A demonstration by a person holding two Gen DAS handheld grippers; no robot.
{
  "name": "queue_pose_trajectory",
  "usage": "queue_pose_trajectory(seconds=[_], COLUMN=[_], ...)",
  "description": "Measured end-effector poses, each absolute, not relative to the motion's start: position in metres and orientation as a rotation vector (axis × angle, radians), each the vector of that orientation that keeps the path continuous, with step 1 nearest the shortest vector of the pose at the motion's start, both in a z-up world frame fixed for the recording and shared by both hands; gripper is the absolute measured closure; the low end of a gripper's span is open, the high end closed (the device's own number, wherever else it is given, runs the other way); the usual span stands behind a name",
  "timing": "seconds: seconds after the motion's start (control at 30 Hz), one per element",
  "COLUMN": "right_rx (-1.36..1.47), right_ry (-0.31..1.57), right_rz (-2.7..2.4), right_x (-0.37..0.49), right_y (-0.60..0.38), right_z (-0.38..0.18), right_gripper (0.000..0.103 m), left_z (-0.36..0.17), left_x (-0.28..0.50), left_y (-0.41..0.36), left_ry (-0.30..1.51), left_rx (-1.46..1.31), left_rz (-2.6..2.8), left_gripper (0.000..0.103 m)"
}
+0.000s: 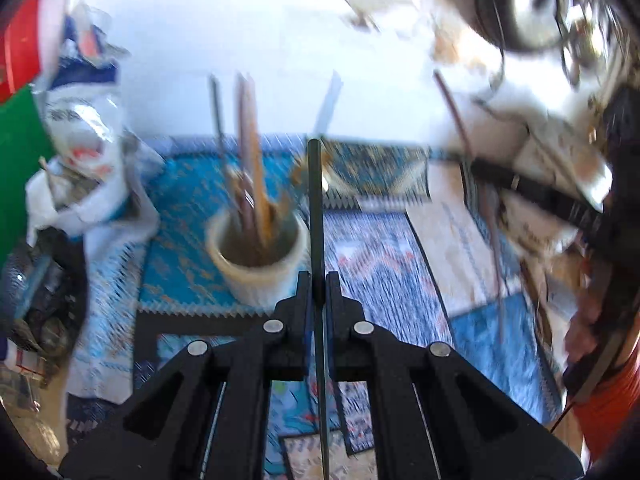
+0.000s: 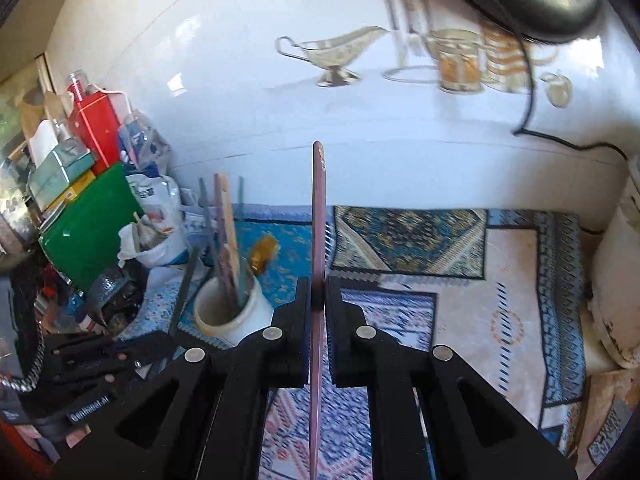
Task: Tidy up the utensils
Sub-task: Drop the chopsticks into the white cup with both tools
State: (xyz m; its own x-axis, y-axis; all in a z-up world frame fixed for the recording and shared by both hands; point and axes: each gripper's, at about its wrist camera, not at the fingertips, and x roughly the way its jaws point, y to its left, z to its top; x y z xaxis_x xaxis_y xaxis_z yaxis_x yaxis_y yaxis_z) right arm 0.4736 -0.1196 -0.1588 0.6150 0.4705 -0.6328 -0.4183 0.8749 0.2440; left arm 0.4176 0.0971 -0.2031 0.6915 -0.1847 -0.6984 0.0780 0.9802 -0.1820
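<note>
My left gripper (image 1: 319,282) is shut on a thin dark utensil handle (image 1: 315,208) that stands up between the jaws. Just left of it is a white cup (image 1: 256,260) holding several upright utensils. My right gripper (image 2: 318,286) is shut on a flat mauve utensil handle (image 2: 319,208), also upright. In the right wrist view the same cup (image 2: 228,312) sits lower left, with the left gripper (image 2: 160,344) and its dark utensil (image 2: 184,292) beside it. The left wrist view is blurred; the mauve utensil (image 1: 456,116) shows at its right.
A patterned blue cloth (image 2: 412,236) covers the counter below a white tiled wall. A green board (image 2: 92,224), bags and a red tin (image 2: 96,124) crowd the left. An amber tape roll (image 2: 262,256) lies behind the cup. A white container (image 2: 616,280) stands at right.
</note>
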Motion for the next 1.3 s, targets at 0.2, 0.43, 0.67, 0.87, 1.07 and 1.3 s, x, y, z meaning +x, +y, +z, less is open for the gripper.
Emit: queue_pose_trajectory(seconds=[0.2, 0.43, 0.67, 0.87, 1.07, 1.3], right_rx=[0.093, 0.166, 0.232, 0.213, 0.188, 0.120], right_ry=[0.686, 0.592, 0.450, 0.304, 0.289, 0.414], right_rz=[0.558, 0.542, 0.436, 0.320, 0.312, 0.374], right_x=[0.489, 0.510, 0.519, 0.509, 0.494, 0.483], right_y=[-0.075, -0.040, -0.019, -0.006, -0.001, 0.004], right_z=[-0.148, -0.147, -0.162, -0.177, -0.191, -0.209], right_gripper=[0.097, 0.097, 0.097, 0.097, 0.096, 0.096], left_z=[-0.168, -0.159, -0.174, -0.200, -0.228, -0.247], left_x=[0.445, 0.483, 0.506, 0.515, 0.513, 0.501], left_y=[0.132, 0.159, 0.170, 0.172, 0.181, 0.164], left_ry=[0.653, 0.522, 0.367, 0.298, 0.290, 0.410], left_rx=[-0.193, -0.234, -0.254, -0.248, -0.290, -0.205], left_rz=[-0.100, -0.081, -0.074, -0.069, -0.048, -0.104], left_gripper=[0.099, 0.099, 0.099, 0.099, 0.099, 0.099])
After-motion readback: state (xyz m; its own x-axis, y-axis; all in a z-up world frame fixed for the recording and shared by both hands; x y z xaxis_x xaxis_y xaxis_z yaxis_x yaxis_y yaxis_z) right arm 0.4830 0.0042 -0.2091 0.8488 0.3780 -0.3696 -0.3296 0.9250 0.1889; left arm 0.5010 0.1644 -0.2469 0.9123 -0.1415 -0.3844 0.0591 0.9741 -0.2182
